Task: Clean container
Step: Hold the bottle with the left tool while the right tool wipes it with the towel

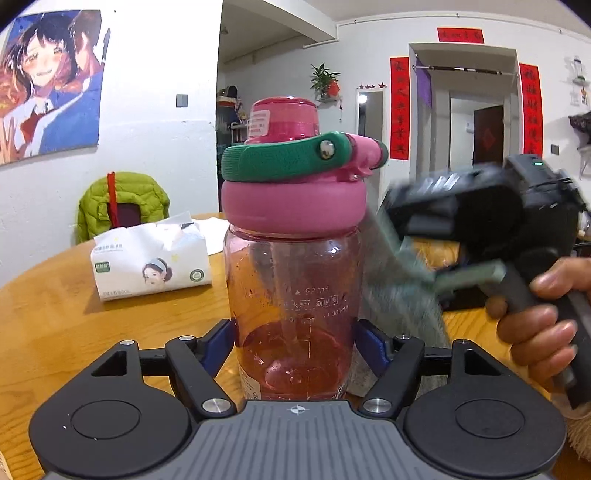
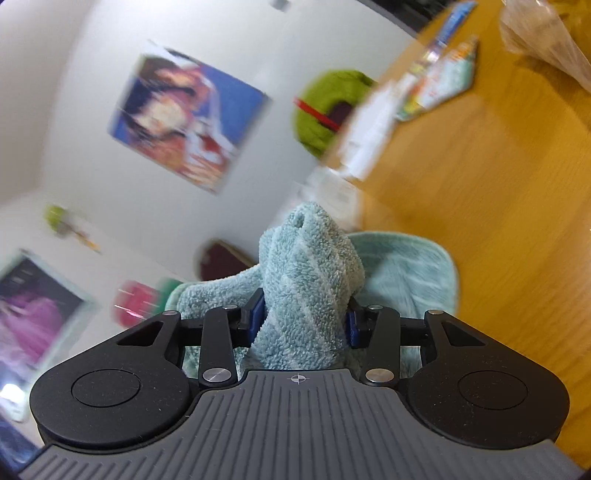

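Wooden round table [image 1: 55,314] under pink bottle [image 1: 295,295] in left gripper [image 1: 295,339], teal cloth [image 2: 306,280] in right gripper [image 2: 304,325]; white-walled room.

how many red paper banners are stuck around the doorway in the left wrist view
3. A horizontal banner sits above the doorway, a vertical banner hangs at its left side, and another vertical banner at its right. More may lie outside the frame.
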The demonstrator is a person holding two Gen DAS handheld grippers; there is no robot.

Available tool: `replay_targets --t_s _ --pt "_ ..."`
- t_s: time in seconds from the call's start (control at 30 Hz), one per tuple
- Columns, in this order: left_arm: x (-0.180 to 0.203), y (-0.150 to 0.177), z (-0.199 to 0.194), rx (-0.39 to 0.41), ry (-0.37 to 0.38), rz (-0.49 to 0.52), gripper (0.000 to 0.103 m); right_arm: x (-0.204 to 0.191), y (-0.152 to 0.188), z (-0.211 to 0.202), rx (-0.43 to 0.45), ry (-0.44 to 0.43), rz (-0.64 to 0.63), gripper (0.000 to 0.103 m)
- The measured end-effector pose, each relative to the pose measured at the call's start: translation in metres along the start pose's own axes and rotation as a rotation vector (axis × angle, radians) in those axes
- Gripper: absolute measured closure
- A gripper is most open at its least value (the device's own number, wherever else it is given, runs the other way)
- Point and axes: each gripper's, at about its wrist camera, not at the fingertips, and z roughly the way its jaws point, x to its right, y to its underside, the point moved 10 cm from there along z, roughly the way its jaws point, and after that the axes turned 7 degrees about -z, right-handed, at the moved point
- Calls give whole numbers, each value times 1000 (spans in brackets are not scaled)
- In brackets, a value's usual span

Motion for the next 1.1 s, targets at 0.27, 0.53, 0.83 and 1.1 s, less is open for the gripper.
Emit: replay_targets --t_s 0.27,0.53,0.83,1.1 --pt "1 0 1 5 -8 8 33 -8 0 -3 7 -44 13 57" --pt "1 1 0 6 -10 8 33 -5 0 -3 2 -26 15 57" --pt "1 1 1 13 -15 7 33 -1 -1 -3 -3 -5 16 59" --pt "0 -9 22 -32 -59 -4 33 3 -2 -3 -8 13 17 58"
